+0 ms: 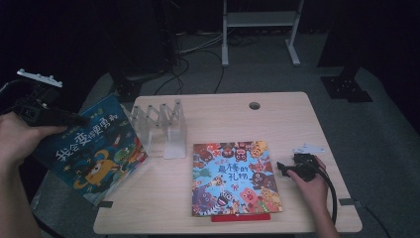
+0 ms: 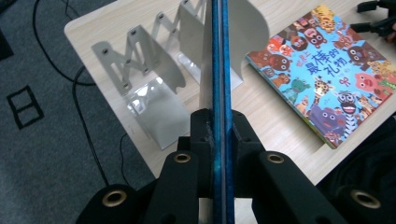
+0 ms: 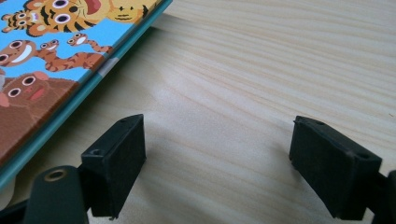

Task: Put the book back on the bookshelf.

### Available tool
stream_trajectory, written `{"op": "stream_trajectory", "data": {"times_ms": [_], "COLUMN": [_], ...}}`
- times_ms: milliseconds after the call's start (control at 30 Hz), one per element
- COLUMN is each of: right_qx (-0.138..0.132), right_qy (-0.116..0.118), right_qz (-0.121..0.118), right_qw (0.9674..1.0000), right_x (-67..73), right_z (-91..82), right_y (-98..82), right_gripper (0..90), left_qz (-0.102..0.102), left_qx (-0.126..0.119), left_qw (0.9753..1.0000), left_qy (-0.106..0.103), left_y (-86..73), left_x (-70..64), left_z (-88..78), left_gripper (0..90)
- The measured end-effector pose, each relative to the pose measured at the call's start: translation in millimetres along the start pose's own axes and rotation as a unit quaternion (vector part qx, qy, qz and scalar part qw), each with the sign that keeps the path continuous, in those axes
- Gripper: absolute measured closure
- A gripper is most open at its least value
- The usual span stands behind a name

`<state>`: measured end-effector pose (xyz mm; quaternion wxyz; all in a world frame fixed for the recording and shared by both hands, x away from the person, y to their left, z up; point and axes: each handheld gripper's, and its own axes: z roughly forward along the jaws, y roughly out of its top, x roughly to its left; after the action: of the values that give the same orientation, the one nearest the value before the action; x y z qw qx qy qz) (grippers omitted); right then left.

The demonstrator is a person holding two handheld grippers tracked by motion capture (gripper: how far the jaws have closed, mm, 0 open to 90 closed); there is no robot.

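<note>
The thin blue picture book with a yellow monster on its cover (image 1: 94, 153) is pinched edge-on between your left gripper (image 2: 217, 122) jaws, which are pressed onto its two covers; in the left gripper view its edge (image 2: 218, 60) runs straight ahead from the jaws as a narrow blue line. In the high view the book hangs tilted off the bench's left end, out past the corner, with your left gripper (image 1: 74, 119) clamped on its upper edge.

What the next move turns on, I judge: the white metal accordion book rack (image 2: 159, 79) stands directly beyond the jaws, and the book's long edge already points at the upright plates, roughly parallel to them. The slot looks to lie ahead of and below the jaws, so keep the book upright and let it travel along its own line.

Your right gripper (image 1: 283, 168), jaws spread and empty over bare wooden bench (image 3: 261, 70), sits just right of the second blue picture book with cartoon animals (image 1: 235, 178), lying flat; its corner (image 3: 70, 51) is beside the left jaw. That hand is nearer that book, and well apart from the rack
</note>
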<state>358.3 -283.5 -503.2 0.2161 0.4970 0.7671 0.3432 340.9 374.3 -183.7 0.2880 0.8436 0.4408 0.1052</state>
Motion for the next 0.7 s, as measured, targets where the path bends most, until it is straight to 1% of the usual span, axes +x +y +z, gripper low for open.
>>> {"op": "stream_trajectory", "data": {"times_ms": [167, 333, 400, 500, 700], "right_qx": [0.000, 0.000, 0.000, 0.000, 0.000], "right_qy": [0.000, 0.000, 0.000, 0.000, 0.000], "right_qz": [0.000, -0.001, 0.000, 0.000, 0.000], "right_qw": [1.0000, 1.0000, 1.0000, 1.0000, 1.0000], "right_x": [0.0, -0.1, -0.1, 0.0, -0.1], "right_z": [0.0, 0.0, 0.0, 0.0, 0.0], "right_y": [0.0, 0.0, 0.0, 0.0, 0.0], "right_gripper": [17.6, 17.7, 17.7, 17.7, 17.7], "left_qz": [-0.024, -0.046, -0.058, -0.069, -0.086], "left_qx": [0.000, 0.001, -0.003, -0.005, -0.002], "left_qw": [0.9997, 0.9984, 0.9974, 0.9962, 0.9945], "left_qy": [0.010, 0.032, 0.043, 0.053, 0.060], "left_y": [0.0, 4.8, 7.6, 13.6, 27.0], "left_x": [10.9, 20.2, 23.5, 27.5, 37.0], "left_z": [7.1, 17.5, 21.4, 26.9, 39.4], "left_gripper": [82.6, 82.5, 82.6, 82.5, 82.6]}}
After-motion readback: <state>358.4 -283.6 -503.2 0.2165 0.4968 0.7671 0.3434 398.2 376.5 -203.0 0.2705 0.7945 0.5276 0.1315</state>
